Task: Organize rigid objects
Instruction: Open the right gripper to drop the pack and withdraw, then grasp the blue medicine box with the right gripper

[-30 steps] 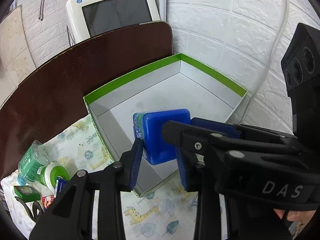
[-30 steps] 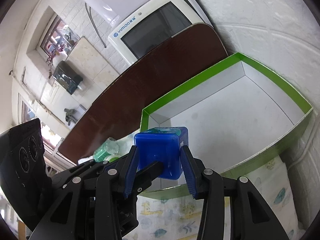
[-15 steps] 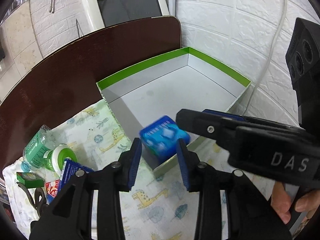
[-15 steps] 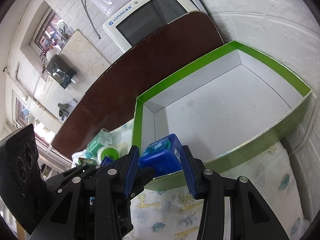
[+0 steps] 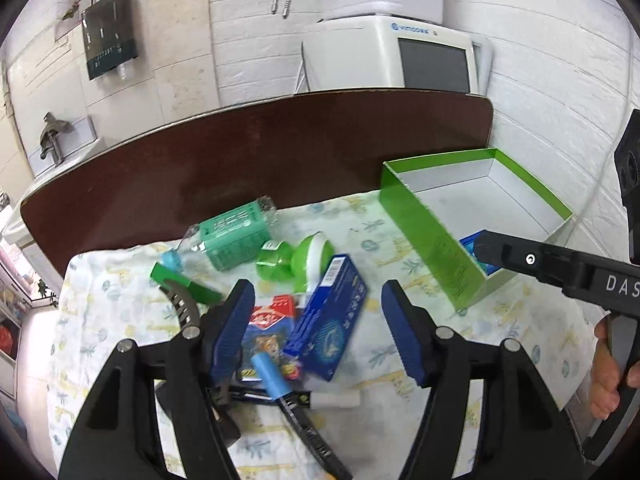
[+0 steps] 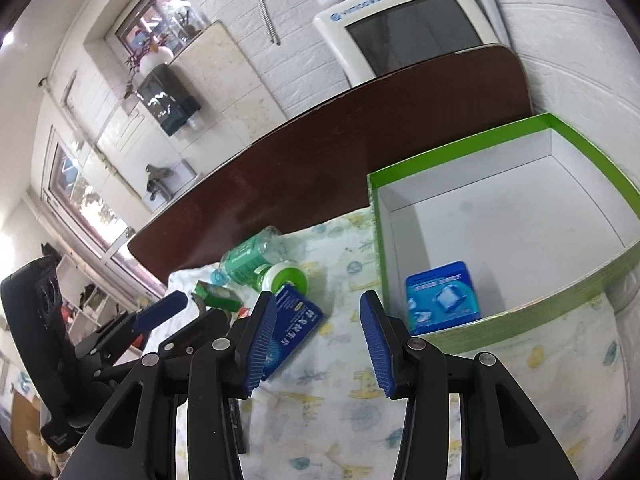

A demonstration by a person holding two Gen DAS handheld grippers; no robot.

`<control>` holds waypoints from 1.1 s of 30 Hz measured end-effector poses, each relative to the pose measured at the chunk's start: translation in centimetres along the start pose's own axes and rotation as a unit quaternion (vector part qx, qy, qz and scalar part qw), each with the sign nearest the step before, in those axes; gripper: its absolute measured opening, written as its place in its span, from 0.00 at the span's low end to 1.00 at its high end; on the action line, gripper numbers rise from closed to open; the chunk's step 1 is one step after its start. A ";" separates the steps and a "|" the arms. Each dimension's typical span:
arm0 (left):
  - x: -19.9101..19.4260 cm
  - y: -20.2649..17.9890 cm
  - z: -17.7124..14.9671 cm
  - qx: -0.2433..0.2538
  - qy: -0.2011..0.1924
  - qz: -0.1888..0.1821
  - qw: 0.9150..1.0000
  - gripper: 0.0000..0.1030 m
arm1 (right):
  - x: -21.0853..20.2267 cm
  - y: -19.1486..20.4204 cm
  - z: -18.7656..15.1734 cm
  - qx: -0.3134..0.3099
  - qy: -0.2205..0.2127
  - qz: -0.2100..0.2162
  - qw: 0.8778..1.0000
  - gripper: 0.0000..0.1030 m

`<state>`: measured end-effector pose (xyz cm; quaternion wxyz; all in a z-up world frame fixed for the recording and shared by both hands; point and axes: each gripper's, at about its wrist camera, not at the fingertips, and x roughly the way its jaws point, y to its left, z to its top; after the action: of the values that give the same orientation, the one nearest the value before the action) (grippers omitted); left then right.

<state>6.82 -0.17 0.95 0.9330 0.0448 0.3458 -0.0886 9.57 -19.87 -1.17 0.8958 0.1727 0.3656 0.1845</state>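
**Blue tin down in the box, long blue carton looks next**

The blue tin (image 6: 442,298) now lies in the near left corner of the green box (image 6: 520,322), resting on the white floor against the front wall. Outside the box, on the printed cloth (image 5: 400,240), I see a pile: a long blue carton (image 5: 330,320), a green bottle (image 5: 230,236) on its side, a green-and-white jar (image 5: 308,258) and some small packets. I judge the carton light and stiff, with slick printed faces; I would take it across its narrow width near the middle, so it cannot swing. The bottle looks thin-walled and likely to roll.

My left gripper (image 5: 318,320) has just been opening and its jaws stand spread over the pile, the carton showing between them but no pad pressing on it. My right gripper (image 6: 318,340) is partly spread too, holding nothing, only cloth between its fingers.
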 end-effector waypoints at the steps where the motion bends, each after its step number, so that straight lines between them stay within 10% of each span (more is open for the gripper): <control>1: 0.1 0.6 -0.6 -0.005 0.005 0.002 1.000 0.64 | 0.5 0.6 -0.2 -0.005 0.007 0.001 1.000 0.45; 8: 1.4 2.5 -3.7 -0.024 0.042 -0.016 0.999 0.64 | 4.4 3.0 -1.4 -0.036 0.055 -0.014 0.998 0.45; 11: 1.7 2.3 -4.4 -0.033 0.051 -0.044 0.997 0.62 | 6.2 3.5 -1.4 -0.064 0.066 -0.029 0.995 0.61; 15: 3.0 1.9 -4.6 -0.048 0.072 -0.071 0.994 0.34 | 8.4 3.7 -0.3 -0.070 0.074 -0.025 0.994 0.65; 21: 5.2 2.3 -4.5 -0.067 0.098 -0.080 0.990 0.19 | 12.2 3.7 1.8 -0.068 0.092 -0.035 0.993 0.65; 33: 5.8 3.9 -3.8 -0.071 0.096 -0.061 0.991 0.19 | 12.4 2.4 -0.4 -0.046 0.149 -0.002 0.988 0.54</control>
<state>9.47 3.43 -5.63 0.8892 -0.0350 0.4412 -0.1161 17.00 -12.05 -7.68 0.8387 0.1012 0.4864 0.2231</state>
